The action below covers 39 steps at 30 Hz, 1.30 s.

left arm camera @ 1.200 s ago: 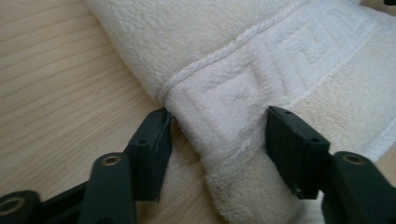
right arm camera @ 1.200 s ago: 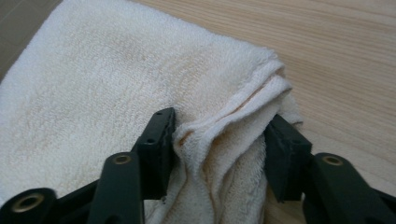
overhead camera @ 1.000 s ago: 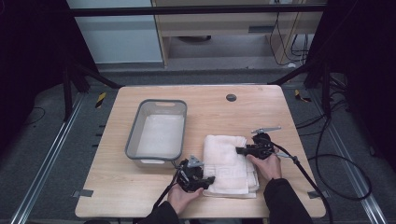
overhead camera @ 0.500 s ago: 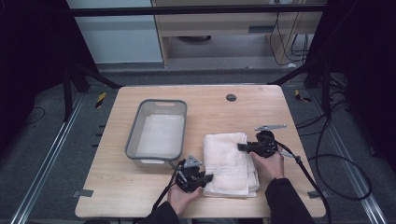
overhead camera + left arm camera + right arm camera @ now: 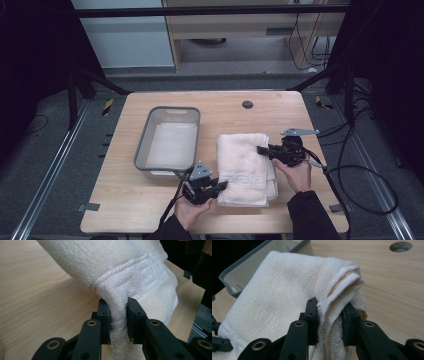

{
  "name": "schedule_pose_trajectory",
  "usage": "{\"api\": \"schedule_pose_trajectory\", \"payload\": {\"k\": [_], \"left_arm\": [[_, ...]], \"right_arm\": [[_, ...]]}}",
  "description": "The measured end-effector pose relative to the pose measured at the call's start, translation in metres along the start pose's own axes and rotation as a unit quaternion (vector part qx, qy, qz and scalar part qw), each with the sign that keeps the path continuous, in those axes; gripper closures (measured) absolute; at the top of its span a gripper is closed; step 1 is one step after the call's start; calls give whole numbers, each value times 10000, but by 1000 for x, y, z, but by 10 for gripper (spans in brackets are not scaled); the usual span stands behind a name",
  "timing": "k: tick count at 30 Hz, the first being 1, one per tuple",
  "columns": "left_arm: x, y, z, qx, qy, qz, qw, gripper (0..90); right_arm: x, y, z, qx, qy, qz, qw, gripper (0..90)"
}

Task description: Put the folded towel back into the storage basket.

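Note:
A folded cream towel (image 5: 245, 167) with a woven key-pattern band lies on the wooden table (image 5: 125, 200), right of a grey plastic basin (image 5: 170, 142). My left gripper (image 5: 222, 186) is shut on the towel's near left corner; in the left gripper view the jaws pinch a ridge of towel (image 5: 130, 282) beside its banded hem. My right gripper (image 5: 261, 149) is shut on the towel's right edge. In the right gripper view the layered edge of the towel (image 5: 287, 297) is squeezed between the jaws and lifted a little off the table.
The basin (image 5: 242, 270) stands just left of the towel with something white inside. A round cable hole (image 5: 247, 104) sits near the table's far edge. Black cables trail off the right side. Bare wood lies in front of and behind the towel.
The right gripper has shifted slightly away from me along the towel's right edge, lifting it a little. The left gripper has stayed at the near left corner.

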<state>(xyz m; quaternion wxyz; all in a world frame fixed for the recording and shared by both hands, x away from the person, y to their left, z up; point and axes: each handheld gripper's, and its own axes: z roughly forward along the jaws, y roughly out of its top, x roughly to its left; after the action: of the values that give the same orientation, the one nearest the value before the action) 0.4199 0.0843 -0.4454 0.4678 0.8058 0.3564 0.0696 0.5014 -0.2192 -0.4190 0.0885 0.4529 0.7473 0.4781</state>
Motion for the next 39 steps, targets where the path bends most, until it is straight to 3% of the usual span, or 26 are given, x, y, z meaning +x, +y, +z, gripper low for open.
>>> {"api": "schedule_pose_trajectory", "payload": {"k": [19,39], "left_arm": [[4,23,-31,-426,71,163,9989,746],[20,39,-70,-844,343,289,9954,746]], "right_arm": [[26,31,-16,-541,-23,-324,9980,712],[55,69,-11,-898,77,-449,9949,712]]}}
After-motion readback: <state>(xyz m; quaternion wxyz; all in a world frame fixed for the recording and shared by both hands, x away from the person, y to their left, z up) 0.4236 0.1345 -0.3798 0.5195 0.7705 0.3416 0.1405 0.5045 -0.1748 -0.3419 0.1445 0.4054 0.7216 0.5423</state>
